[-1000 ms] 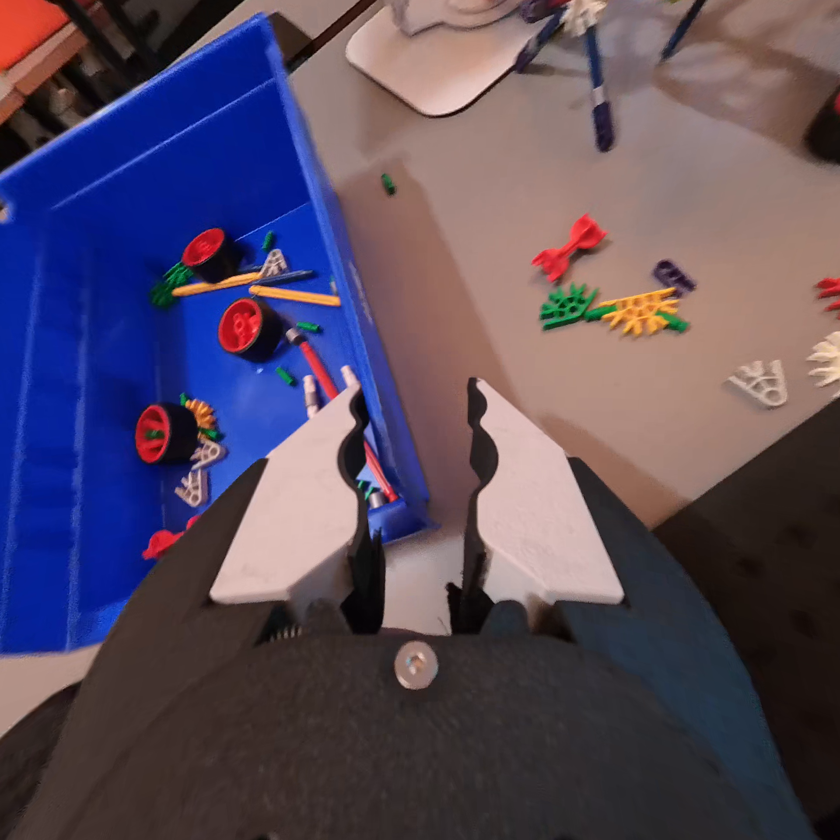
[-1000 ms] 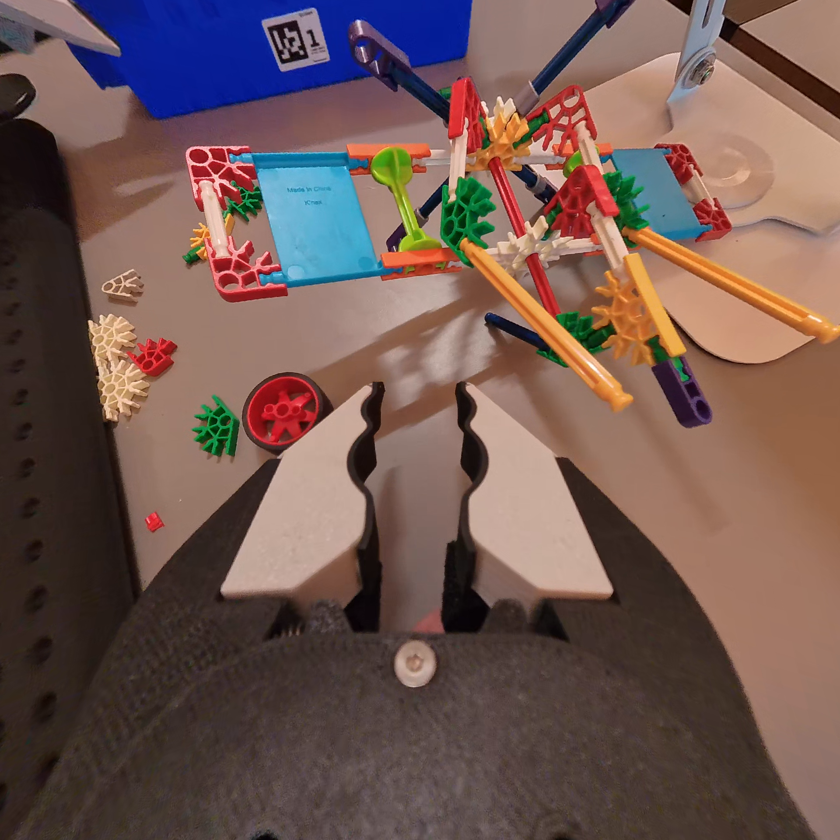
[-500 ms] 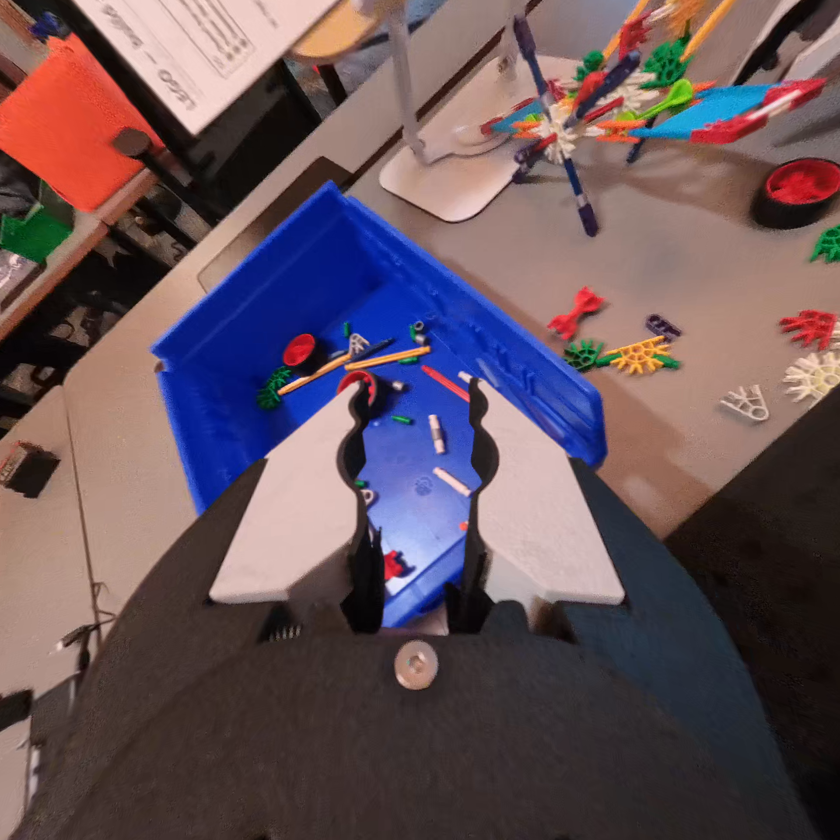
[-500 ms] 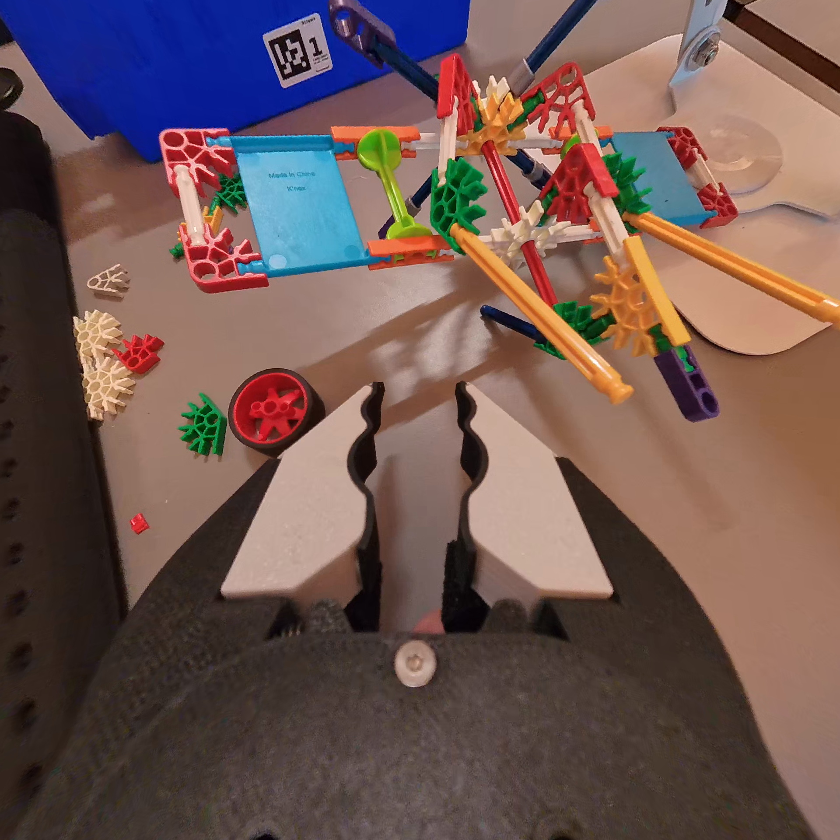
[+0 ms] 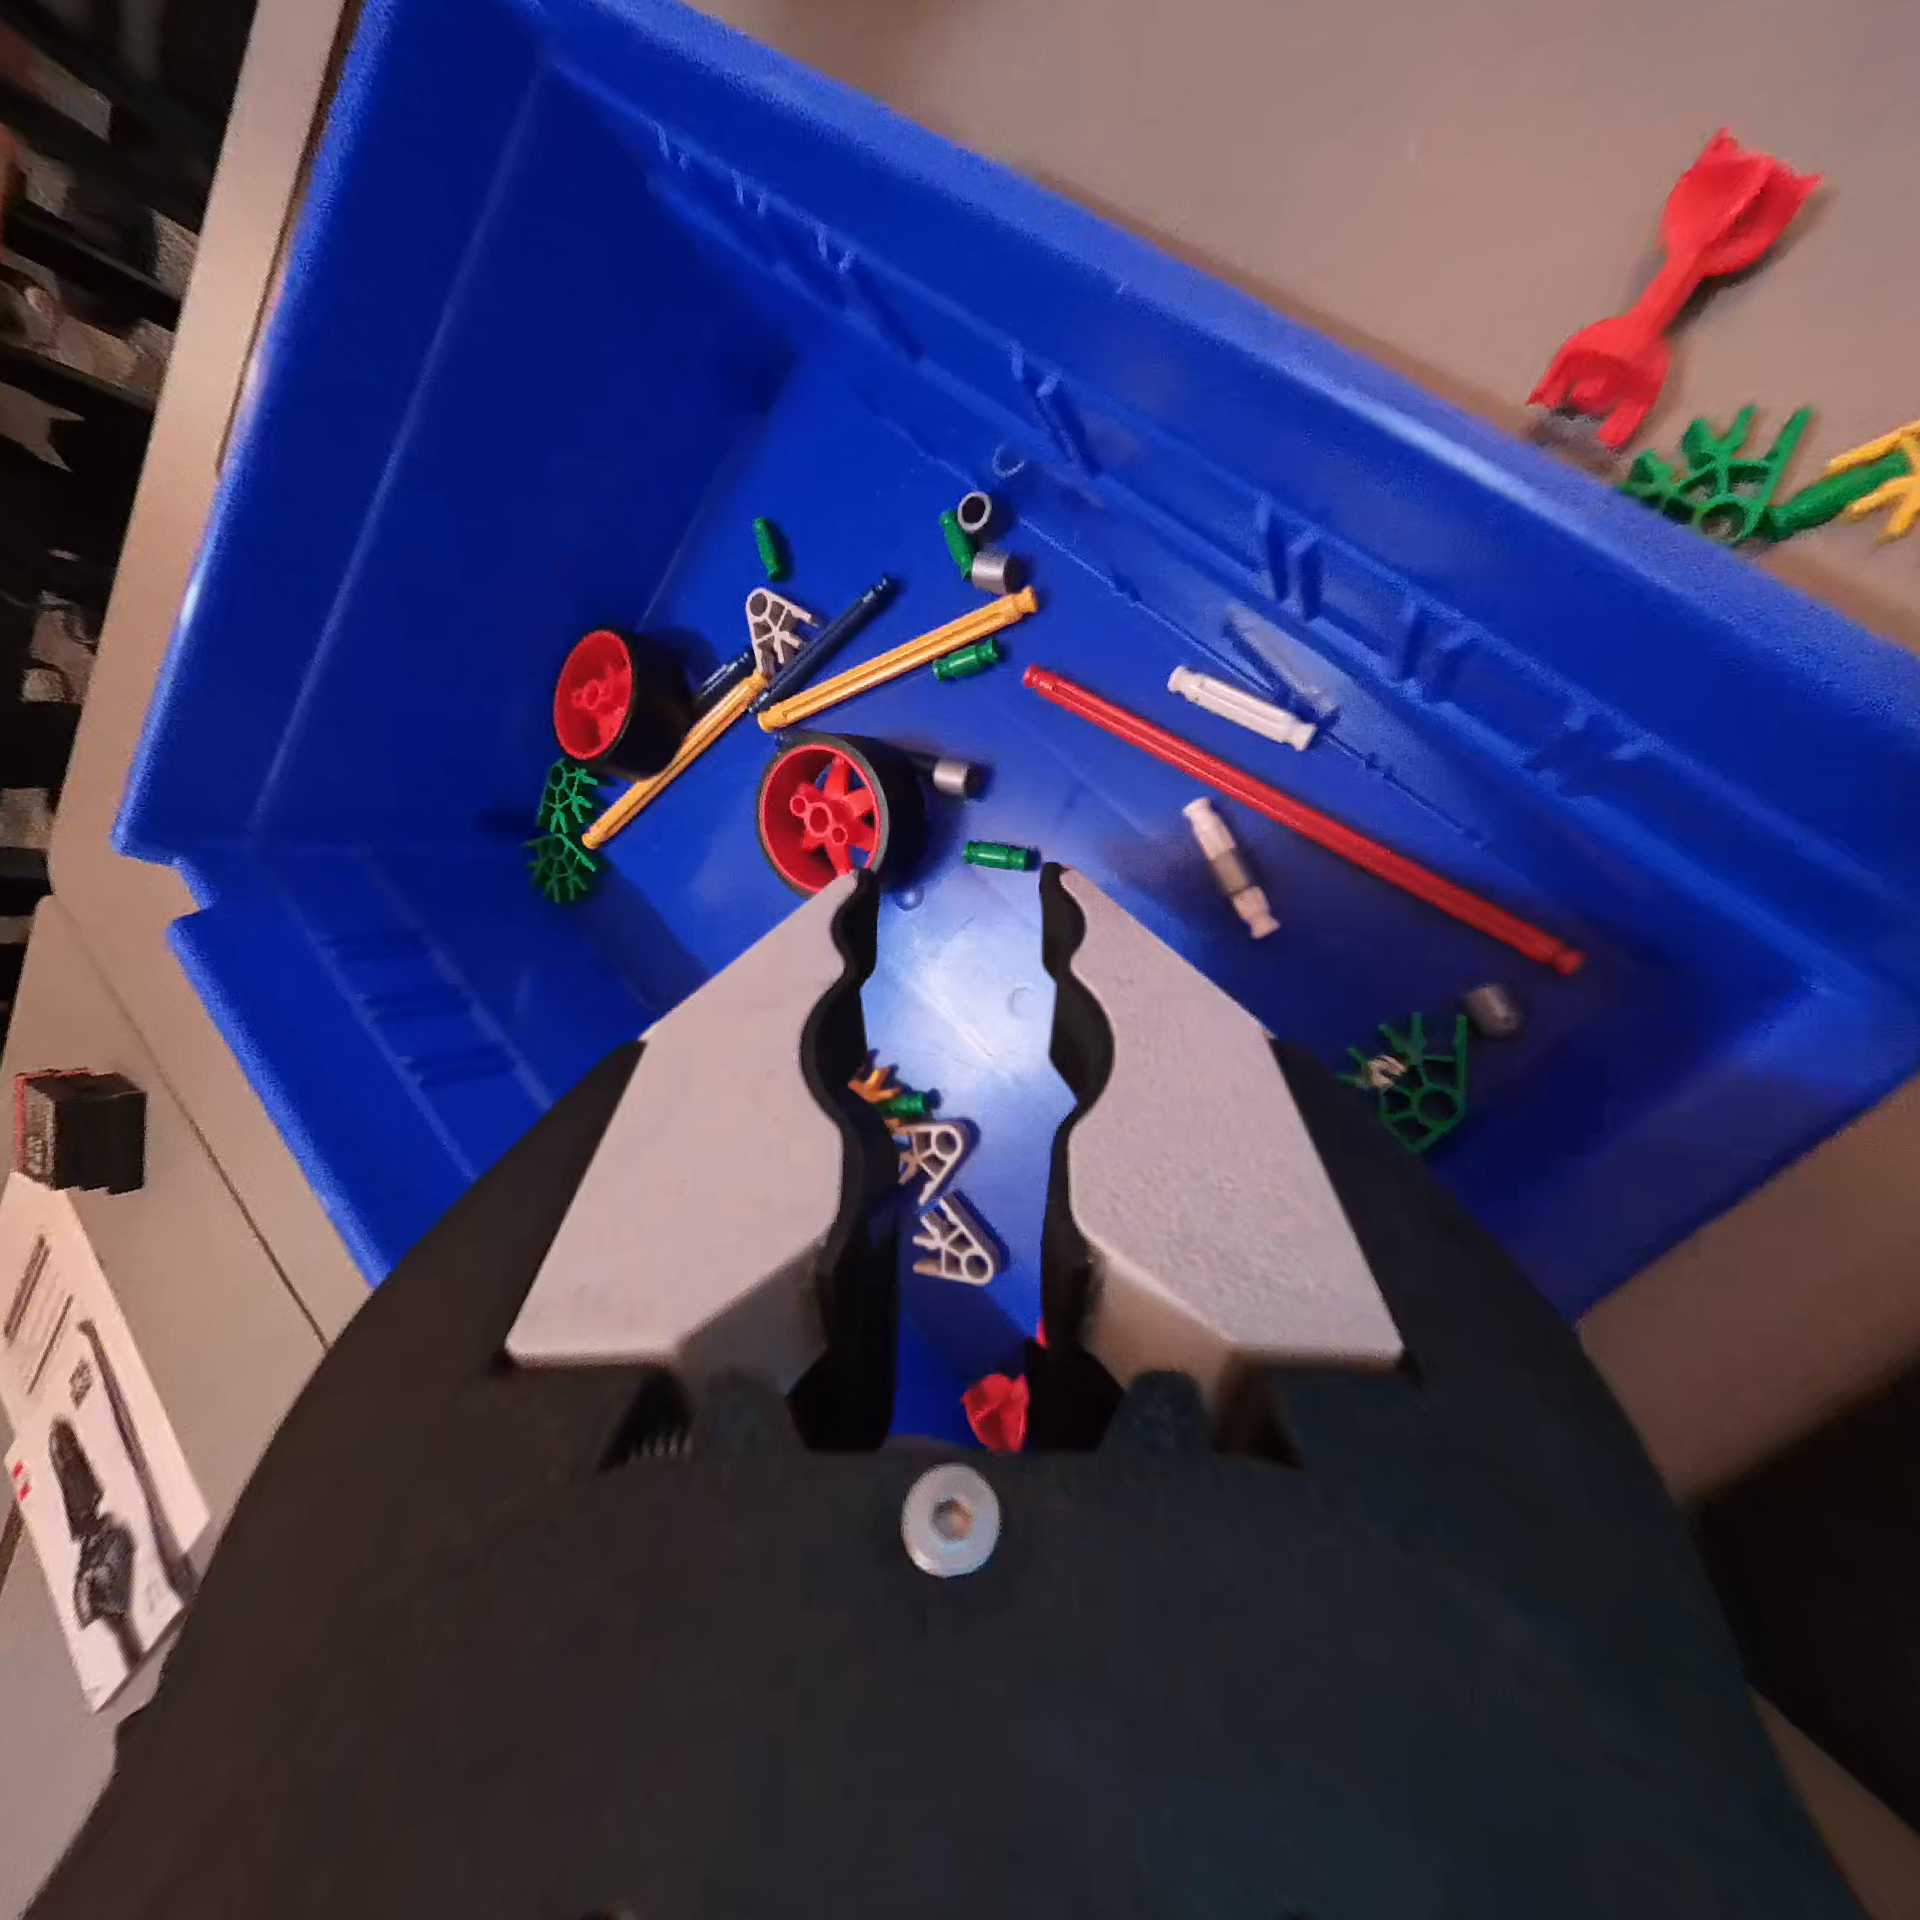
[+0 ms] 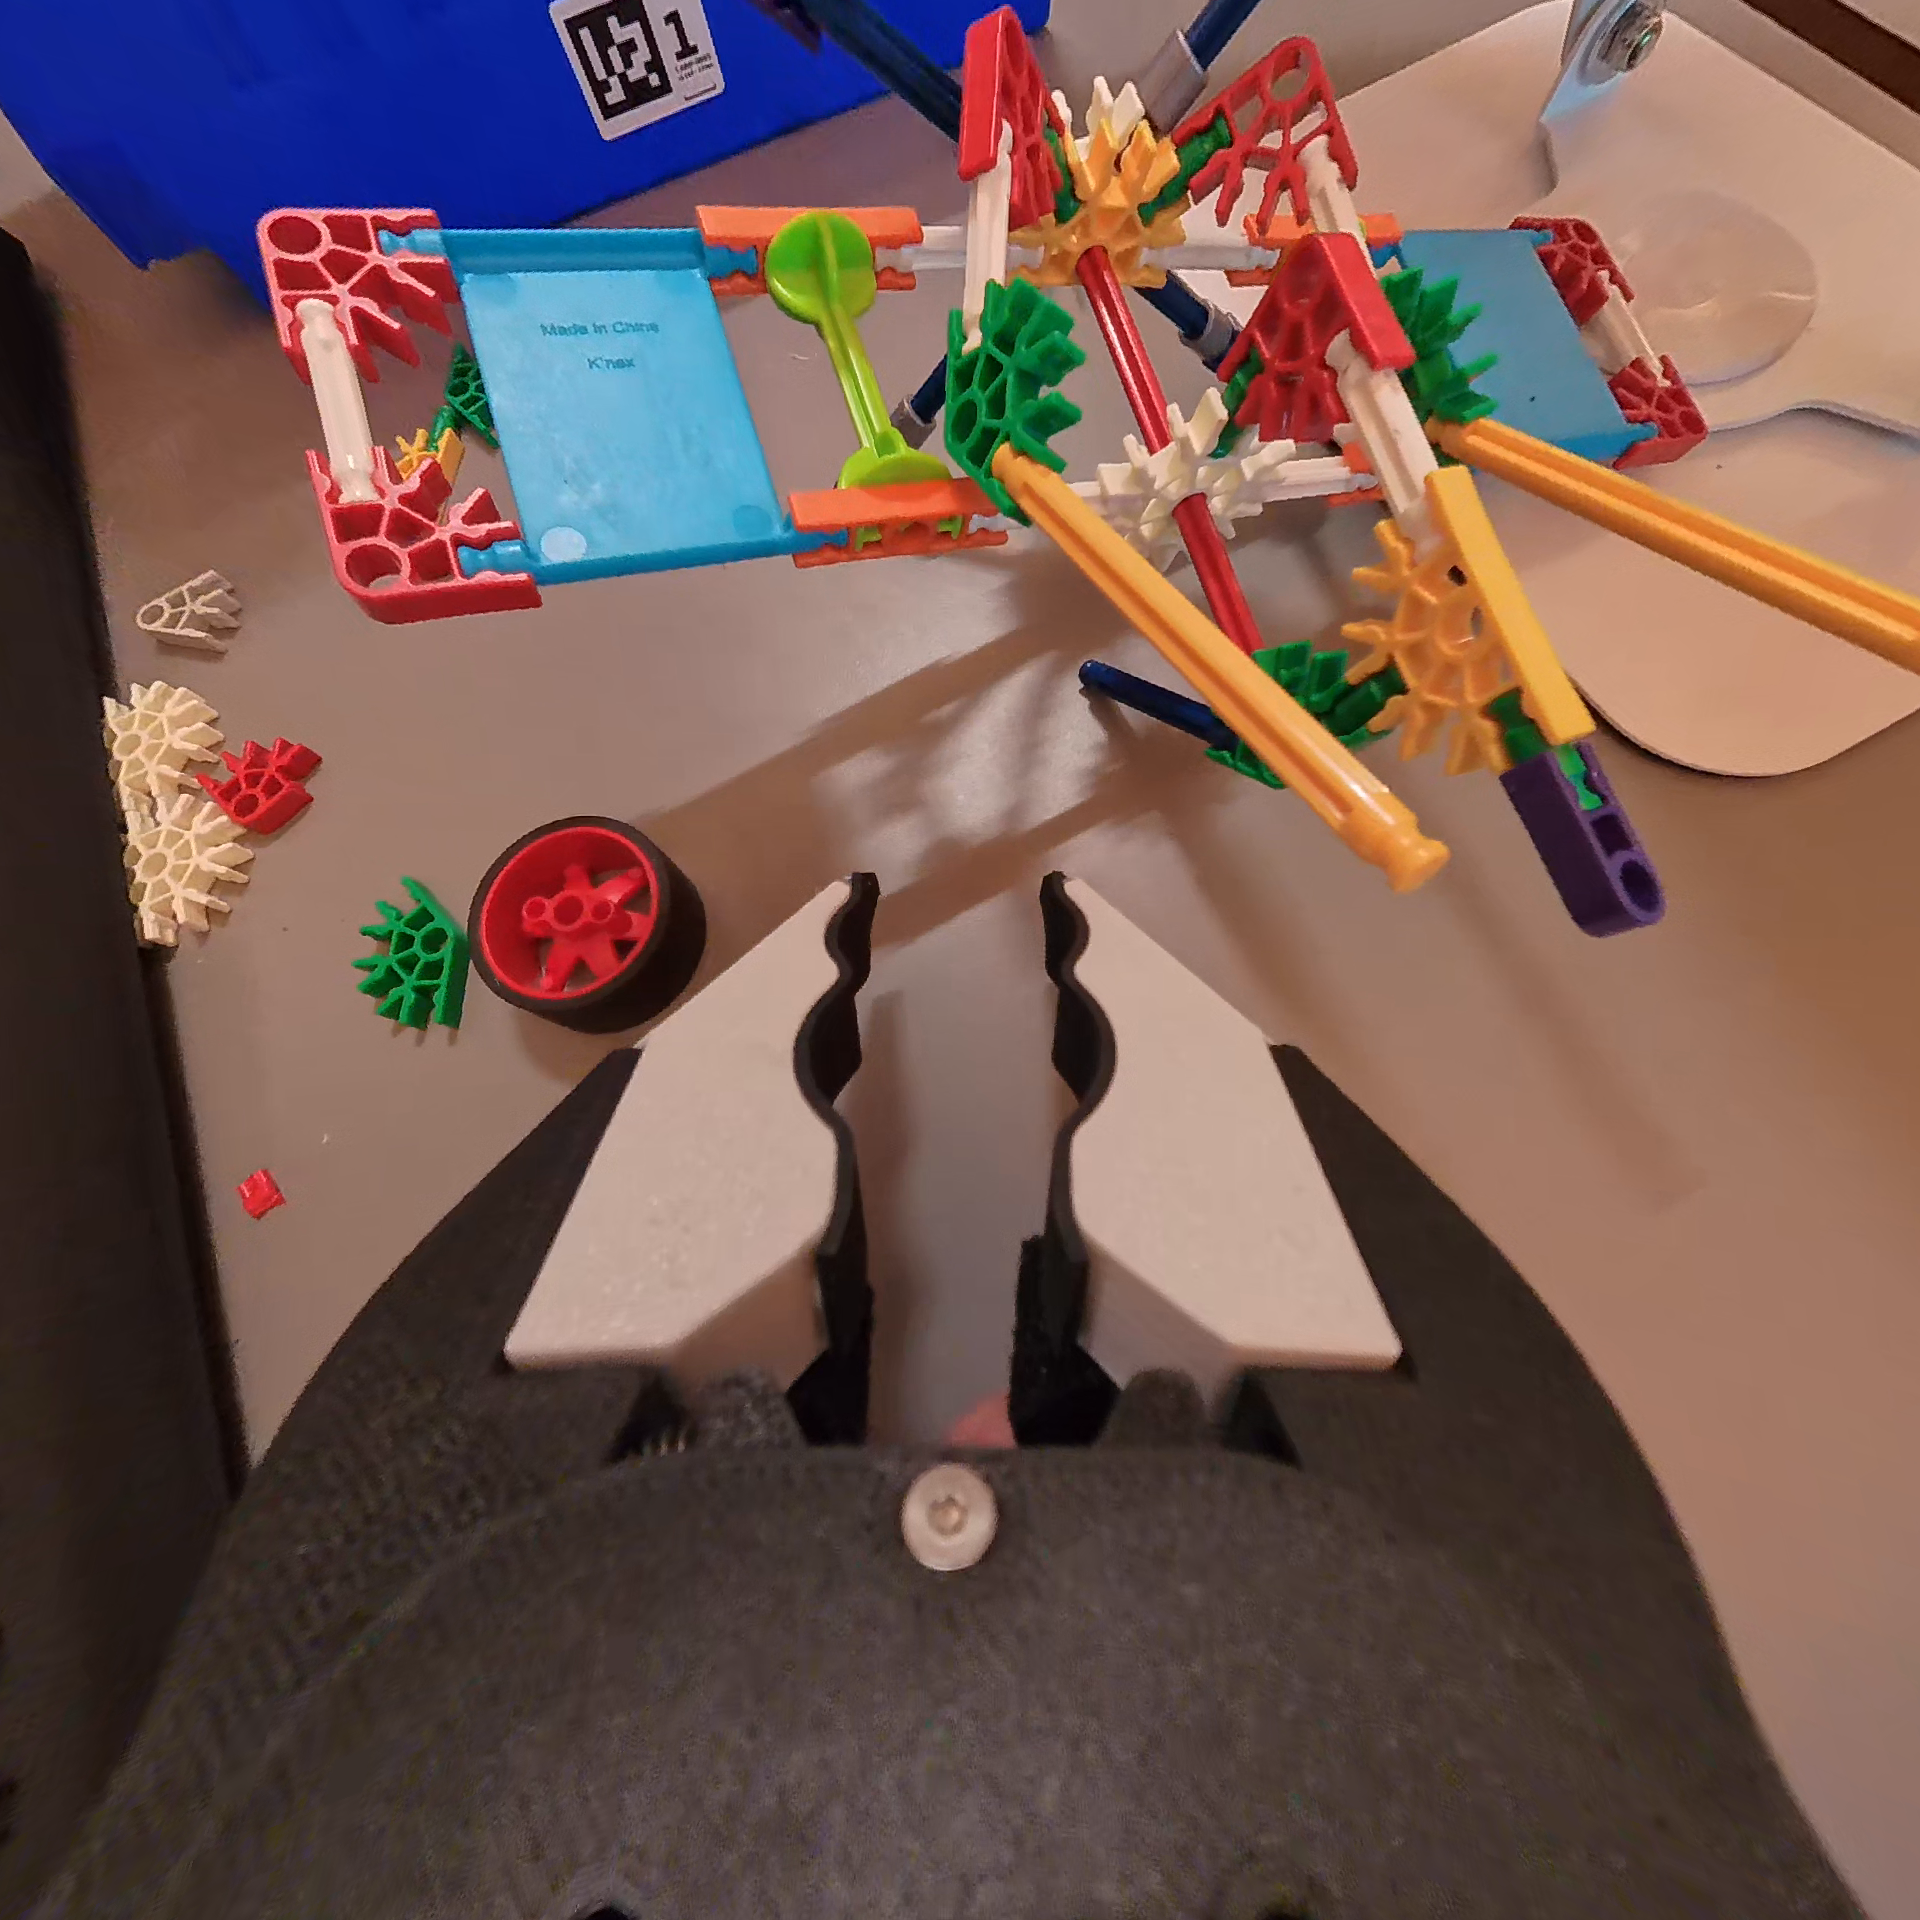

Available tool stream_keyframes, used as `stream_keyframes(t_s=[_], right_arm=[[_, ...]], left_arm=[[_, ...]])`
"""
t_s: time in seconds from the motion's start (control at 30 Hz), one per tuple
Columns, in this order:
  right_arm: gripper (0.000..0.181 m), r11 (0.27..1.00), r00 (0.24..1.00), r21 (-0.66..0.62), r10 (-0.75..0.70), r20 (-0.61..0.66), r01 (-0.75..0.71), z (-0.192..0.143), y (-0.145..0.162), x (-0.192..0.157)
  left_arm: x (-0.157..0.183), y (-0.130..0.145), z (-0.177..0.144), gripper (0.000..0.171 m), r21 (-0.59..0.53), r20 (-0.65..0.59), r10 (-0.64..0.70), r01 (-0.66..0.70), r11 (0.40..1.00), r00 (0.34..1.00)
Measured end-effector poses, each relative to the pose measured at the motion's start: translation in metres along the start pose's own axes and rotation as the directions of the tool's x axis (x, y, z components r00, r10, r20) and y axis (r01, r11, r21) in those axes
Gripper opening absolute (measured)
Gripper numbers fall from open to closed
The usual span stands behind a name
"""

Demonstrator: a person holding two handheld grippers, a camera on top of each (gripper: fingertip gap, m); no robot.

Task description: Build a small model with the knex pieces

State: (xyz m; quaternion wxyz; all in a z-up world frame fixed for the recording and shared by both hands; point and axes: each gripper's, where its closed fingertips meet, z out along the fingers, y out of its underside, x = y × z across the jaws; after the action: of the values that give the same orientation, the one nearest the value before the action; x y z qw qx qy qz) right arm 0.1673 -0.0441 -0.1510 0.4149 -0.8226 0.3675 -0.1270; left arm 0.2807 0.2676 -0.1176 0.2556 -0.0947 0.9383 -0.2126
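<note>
The left gripper point(image 5: 951, 883) hangs above the blue bin point(image 5: 1507, 582), its jaws parted and nothing between them; two grey connectors point(image 5: 940, 1195) and other small bits show through the gap, but they lie on the bin floor below, apart from the fingers. Just off the left fingertip stands a red wheel point(image 5: 826, 810). A long red rod point(image 5: 1299, 821) lies ahead and to the right, its axis running diagonally from upper left to lower right along the bin's far wall, with two white rods point(image 5: 1231, 868) beside it. The right gripper point(image 6: 951, 888) hovers over the grey table point(image 6: 1403, 1143), equally open and empty. The toy model point(image 6: 1039, 395) stands ahead of it, its nearest yellow rod point(image 6: 1216, 665) pointing down towards the right fingertip, tip near but not touching. A second red wheel point(image 6: 582, 920) lies just left of the left fingertip with a green connector point(image 6: 416, 956) against it.
</note>
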Motion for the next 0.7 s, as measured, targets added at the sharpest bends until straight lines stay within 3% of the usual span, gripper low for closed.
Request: stream_keyframes(t_s=[0.3, 0.7], right_arm=[[0.031, 1.000, 1.000, -0.005, -0.006, 0.009, 0.006, 0.001, 0.001, -0.001], [0.031, 1.000, 1.000, -0.015, 0.009, 0.002, -0.008, 0.002, 0.005, 0.002]], left_arm=[[-0.001, 0.012, 0.025, 0.027, -0.046, -0.062, -0.019, 0.016, 0.999, 0.998], [-0.012, 0.013, 0.016, 0.026, -0.079, -0.063, 0.020, -0.025, 0.997, 0.998]])
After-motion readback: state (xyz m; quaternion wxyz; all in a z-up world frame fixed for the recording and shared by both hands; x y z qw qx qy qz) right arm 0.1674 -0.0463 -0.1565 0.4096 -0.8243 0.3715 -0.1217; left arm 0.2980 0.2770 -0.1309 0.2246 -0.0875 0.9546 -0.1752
